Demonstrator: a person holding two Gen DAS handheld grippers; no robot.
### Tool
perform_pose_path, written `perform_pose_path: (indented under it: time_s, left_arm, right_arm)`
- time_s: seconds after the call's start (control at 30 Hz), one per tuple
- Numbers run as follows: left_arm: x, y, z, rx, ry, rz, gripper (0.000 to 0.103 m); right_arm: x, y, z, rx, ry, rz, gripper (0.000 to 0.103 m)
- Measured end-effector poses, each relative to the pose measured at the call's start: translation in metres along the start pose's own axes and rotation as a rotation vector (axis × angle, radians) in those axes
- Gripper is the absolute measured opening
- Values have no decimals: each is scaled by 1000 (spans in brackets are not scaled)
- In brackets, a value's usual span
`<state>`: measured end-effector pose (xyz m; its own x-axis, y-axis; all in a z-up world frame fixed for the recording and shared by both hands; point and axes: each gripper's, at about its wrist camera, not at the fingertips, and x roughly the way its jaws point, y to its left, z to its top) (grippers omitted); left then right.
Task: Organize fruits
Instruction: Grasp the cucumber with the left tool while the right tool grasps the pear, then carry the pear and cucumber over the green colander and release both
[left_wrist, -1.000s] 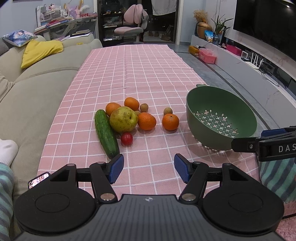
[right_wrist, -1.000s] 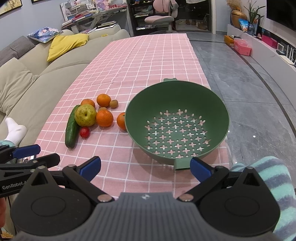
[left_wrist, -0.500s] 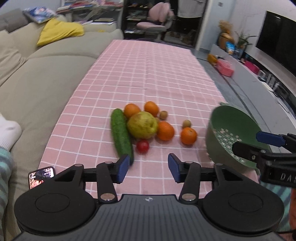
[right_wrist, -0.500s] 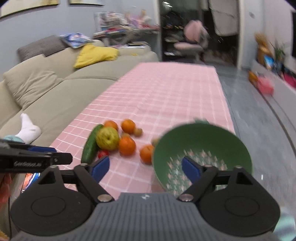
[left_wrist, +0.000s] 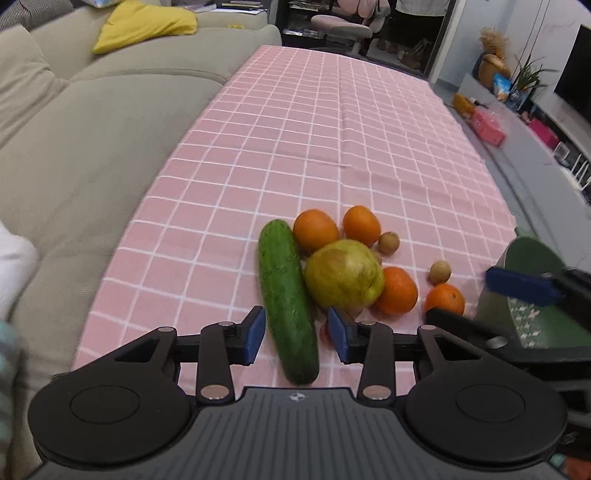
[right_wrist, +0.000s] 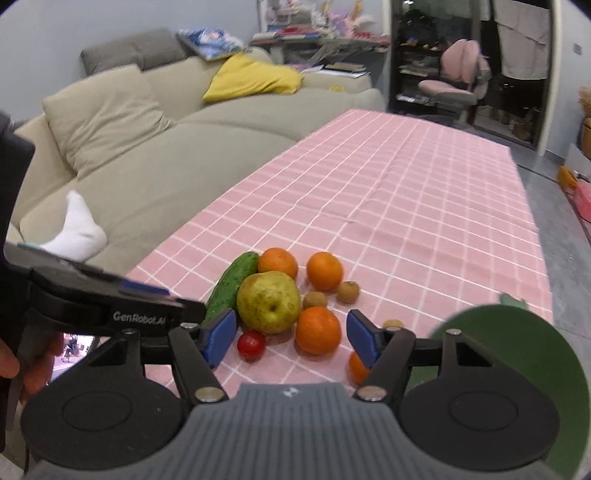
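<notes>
Green cucumber (left_wrist: 288, 299), nearest item, lying lengthwise on the pink checked tablecloth (left_wrist: 314, 122) between the parted fingers of the left gripper (left_wrist: 296, 334), untouched; probably firm, waxy, apt to roll, so best taken across its middle; right gripper (right_wrist: 291, 339) likewise spread wide, empty, above a cherry tomato (right_wrist: 251, 344) (thin-skinned, wants a light pinch) and an orange (right_wrist: 317, 329); pear (left_wrist: 343, 274) beside the cucumber, likely heavy; further oranges and small kiwis behind; green colander (right_wrist: 517, 354) at right.

Cucumber (left_wrist: 287, 295) left of pear (left_wrist: 343, 274), colander (right_wrist: 517, 373) far right.
</notes>
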<state>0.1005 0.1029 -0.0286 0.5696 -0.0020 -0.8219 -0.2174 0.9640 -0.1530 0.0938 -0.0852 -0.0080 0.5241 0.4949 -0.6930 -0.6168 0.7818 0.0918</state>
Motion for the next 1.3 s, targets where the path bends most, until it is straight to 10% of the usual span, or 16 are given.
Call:
perform_pose_path:
  time_s: [0.8, 1.3]
  left_arm:
    - [49, 57, 14, -290, 66, -163, 46]
    - [58, 58, 15, -336, 98, -179, 52]
  right_arm:
    - [107, 13, 20, -89, 142, 71, 61]
    - [68, 2, 31, -76, 94, 67, 58]
